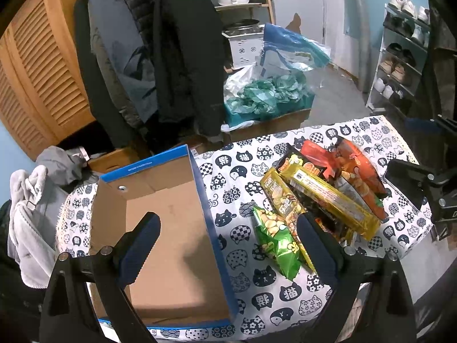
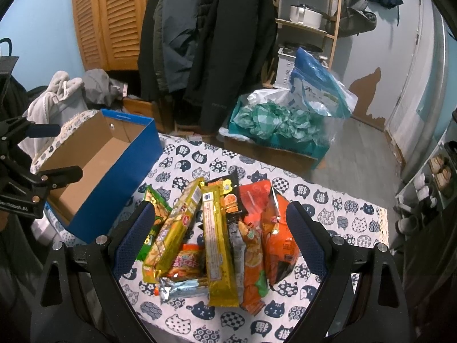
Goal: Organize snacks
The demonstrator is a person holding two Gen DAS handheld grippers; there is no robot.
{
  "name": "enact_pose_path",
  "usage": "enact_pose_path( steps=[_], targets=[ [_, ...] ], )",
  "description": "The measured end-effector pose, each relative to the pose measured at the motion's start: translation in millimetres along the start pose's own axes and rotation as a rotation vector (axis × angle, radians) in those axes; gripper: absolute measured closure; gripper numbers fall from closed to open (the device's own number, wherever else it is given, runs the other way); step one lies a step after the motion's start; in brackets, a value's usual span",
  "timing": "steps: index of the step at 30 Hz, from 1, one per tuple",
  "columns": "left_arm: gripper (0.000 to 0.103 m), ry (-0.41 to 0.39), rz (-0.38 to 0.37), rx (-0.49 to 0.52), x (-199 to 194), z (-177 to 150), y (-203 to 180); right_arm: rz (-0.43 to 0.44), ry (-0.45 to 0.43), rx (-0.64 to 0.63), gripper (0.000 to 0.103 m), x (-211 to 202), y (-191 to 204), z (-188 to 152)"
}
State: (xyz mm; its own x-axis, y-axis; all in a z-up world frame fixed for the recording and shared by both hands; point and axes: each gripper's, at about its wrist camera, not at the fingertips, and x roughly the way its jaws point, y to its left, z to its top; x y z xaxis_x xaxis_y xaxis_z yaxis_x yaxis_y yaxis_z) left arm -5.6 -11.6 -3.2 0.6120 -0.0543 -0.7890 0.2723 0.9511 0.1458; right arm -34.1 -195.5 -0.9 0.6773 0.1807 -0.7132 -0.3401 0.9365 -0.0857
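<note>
A: We take the blue cardboard box (image 1: pixel 160 228) as our landmark. It sits open-topped on the cat-print tablecloth (image 1: pixel 257 294), and we see nothing inside it.

B: Agreed. Our left gripper (image 1: pixel 228 240) hangs over the box's right wall, fingers spread wide with nothing between them: one finger over the box interior, the other above the green snack bag (image 1: pixel 277 243).

A: And the snacks (image 2: pixel 217 234) lie in a heap on the cloth just to the right of the box, apart from it. We count gold packs, orange ones, a black one and the green bag nearest the box.

B: Our right gripper (image 2: pixel 220 234) hovers above that heap, released as well, its fingers straddling the pile without touching any pack.

A: Beyond the box, we see dark coats (image 2: pixel 205 43) hanging.
</note>
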Motion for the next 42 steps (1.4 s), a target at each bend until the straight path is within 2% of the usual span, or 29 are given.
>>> enact_pose_path(
  steps=[42],
  targets=[
    [0.005,0.005,-0.010,0.005,-1,-6,-12,-0.002,0.005,-0.002,0.012,3,4,1]
  ],
)
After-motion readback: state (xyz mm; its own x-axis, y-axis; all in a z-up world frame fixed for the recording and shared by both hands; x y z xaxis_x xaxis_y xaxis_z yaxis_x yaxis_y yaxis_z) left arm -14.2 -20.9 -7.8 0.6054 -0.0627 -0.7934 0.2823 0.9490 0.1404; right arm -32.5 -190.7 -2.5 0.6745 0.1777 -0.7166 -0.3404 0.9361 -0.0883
